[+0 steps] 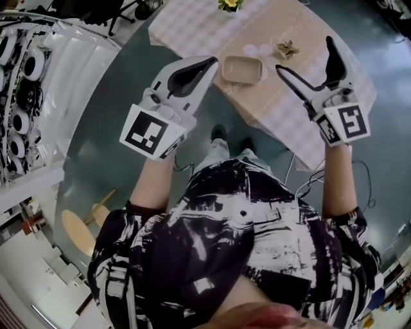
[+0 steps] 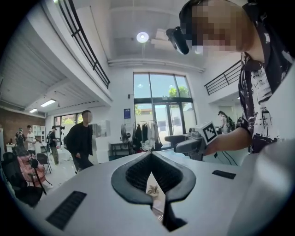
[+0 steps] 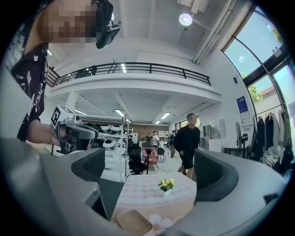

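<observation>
Your left gripper [image 1: 207,63] is raised in front of you with its jaw tips closed against each other and nothing clamped between them. Your right gripper [image 1: 304,54] is raised with its jaws spread wide and empty. Ahead of both, the beige tray [image 1: 242,69] lies on the checked table [image 1: 192,26] near its front edge, with two pale discs [image 1: 257,49] and a small brown object [image 1: 286,49] just beyond it and a yellow flower pot [image 1: 229,5] farther back.

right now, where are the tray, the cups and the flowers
tray [image 1: 243,69], head view, its bare floor
cups [image 1: 251,49], head view, the left cup's top
flowers [image 3: 166,183], right gripper view, the yellow blooms
</observation>
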### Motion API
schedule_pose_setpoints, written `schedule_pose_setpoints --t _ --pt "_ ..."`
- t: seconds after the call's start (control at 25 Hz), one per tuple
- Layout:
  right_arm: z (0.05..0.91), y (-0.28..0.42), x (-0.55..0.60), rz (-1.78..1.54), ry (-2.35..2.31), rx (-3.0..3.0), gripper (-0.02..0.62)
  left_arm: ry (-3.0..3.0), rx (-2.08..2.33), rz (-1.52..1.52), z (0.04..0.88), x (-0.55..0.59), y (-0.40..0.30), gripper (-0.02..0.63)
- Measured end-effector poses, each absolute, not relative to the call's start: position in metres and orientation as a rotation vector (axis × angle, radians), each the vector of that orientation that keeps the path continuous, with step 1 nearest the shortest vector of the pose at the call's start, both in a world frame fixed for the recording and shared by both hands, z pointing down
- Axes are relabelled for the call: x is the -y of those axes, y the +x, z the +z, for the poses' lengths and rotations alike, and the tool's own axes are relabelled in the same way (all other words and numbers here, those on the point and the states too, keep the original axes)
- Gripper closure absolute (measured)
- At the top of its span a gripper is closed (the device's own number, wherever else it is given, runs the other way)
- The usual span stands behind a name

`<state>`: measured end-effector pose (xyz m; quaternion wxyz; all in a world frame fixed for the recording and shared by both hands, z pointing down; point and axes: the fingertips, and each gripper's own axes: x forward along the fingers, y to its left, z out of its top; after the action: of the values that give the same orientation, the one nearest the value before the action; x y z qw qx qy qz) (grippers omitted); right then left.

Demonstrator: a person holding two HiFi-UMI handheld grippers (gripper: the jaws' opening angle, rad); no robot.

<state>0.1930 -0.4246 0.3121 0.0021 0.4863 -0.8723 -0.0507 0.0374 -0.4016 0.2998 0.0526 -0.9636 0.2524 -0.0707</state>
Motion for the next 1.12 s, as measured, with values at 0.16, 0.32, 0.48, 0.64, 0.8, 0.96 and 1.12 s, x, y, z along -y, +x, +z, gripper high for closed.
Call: schedule_pose_setpoints --t 0.16,0.32,0.48,0.64,0.8,0.96,1.12 --pt "0.361 0.181 0.443 -0.026 1.520 2.683 0.021 -2.970 -0.739 -0.224 0.318 0.415 0.023 0.606" --pt "0.417 0.169 0.472 0.132 1.517 2.637 0.021 -2.999 -0.729 -0.223 0.335 0.434 0.006 0.606" --pt "0.472 0.160 0.493 0.287 1.499 2.578 0.023 -3.026 -0.719 -0.229 0.347 0.447 -0.012 0.606" --pt "0.529 0.157 0.511 0.436 1.475 2.498 0.023 -3.041 -0.731 -0.238 0.355 0.459 -0.028 0.606" --pt "0.580 0.158 0.519 0.580 1.450 2.423 0.025 -3.062 -0.748 -0.236 0.363 0.469 -0.036 0.606" --pt "0.616 0.158 0.525 0.697 1.441 2.377 0.025 -3.061 -0.752 -0.251 0.368 0.476 -0.043 0.606" --pt "0.643 0.159 0.527 0.818 1.448 2.334 0.026 -3.064 -0.774 -0.255 0.369 0.480 -0.052 0.606"
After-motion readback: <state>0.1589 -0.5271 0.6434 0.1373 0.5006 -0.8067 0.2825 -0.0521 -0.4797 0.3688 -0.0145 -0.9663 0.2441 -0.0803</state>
